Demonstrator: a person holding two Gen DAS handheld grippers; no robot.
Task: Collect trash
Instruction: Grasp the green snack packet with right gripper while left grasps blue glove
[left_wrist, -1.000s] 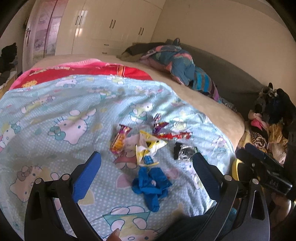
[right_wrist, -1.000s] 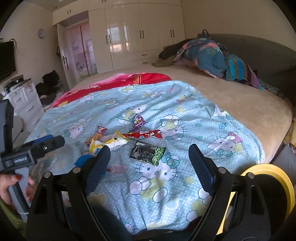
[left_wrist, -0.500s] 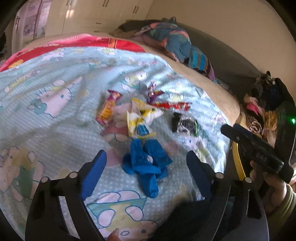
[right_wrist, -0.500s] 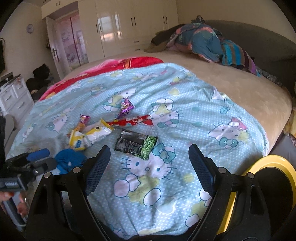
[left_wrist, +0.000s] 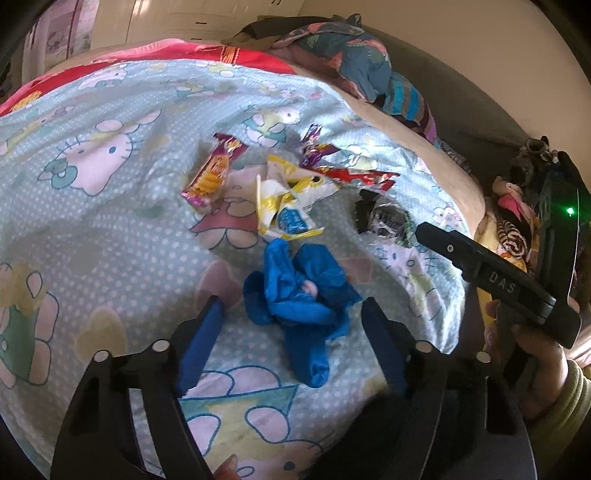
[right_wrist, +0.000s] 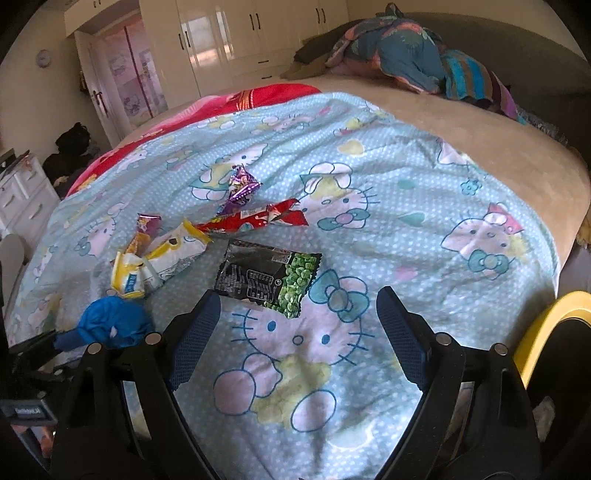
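- Blue crumpled glove (left_wrist: 299, 295) lay on the light-blue cartoon-cat bedsheet (left_wrist: 110, 229), between the left gripper (left_wrist: 291, 339) pads; jaws had just been closing, still clear of it.
- Right gripper (right_wrist: 299, 332) jaws stood wide apart, empty, just short of the black-and-green pea packet (right_wrist: 269, 280).
- Other wrappers: yellow-white wrapper (left_wrist: 284, 206), red wrapper (right_wrist: 255, 218), purple wrapper (right_wrist: 242, 186).
- "DAS" read on the right gripper's body; packet print illegible.

Cream wardrobe (right_wrist: 236, 40), bed (right_wrist: 480, 122), white dresser (right_wrist: 22, 195).
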